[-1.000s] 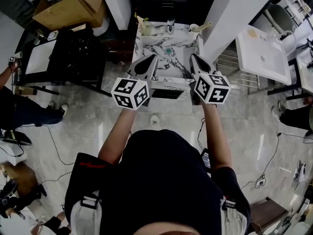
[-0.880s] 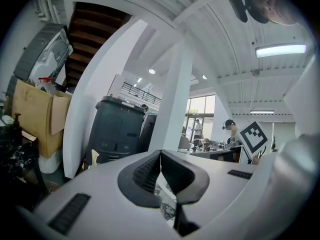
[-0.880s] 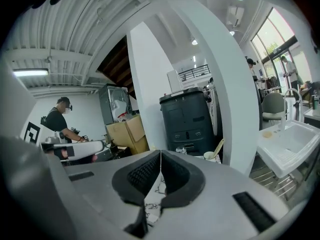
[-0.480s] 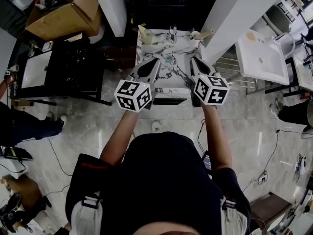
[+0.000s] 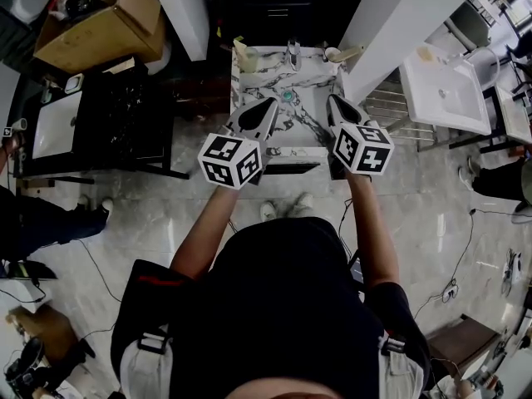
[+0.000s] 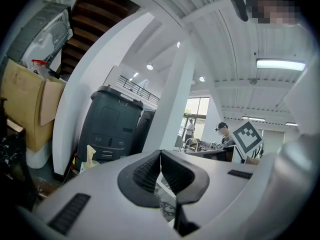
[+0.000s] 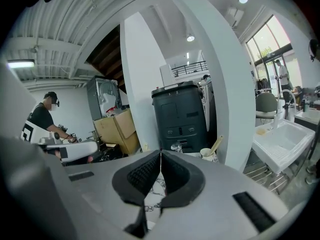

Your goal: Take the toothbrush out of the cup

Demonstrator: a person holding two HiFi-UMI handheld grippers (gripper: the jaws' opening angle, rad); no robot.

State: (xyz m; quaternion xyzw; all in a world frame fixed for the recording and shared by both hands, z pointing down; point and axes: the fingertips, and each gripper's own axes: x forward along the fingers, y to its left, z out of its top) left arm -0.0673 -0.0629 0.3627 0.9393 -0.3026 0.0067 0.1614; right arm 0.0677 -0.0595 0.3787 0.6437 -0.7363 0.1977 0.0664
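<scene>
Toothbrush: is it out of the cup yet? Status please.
Done: nothing. The toothbrush stands in the cup at the back right corner of the marble sink.
In hand: nothing. The left tool and right tool are shut, empty, held over the basin, short of the cup.
Left: reach the cup, grip the toothbrush, lift it out.

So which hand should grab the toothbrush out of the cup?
Probably the right. The cup with the toothbrush stands at the back right corner of the sink, just ahead of the right gripper; the left gripper points further left. Both are shut and empty, so it must open first.
</scene>
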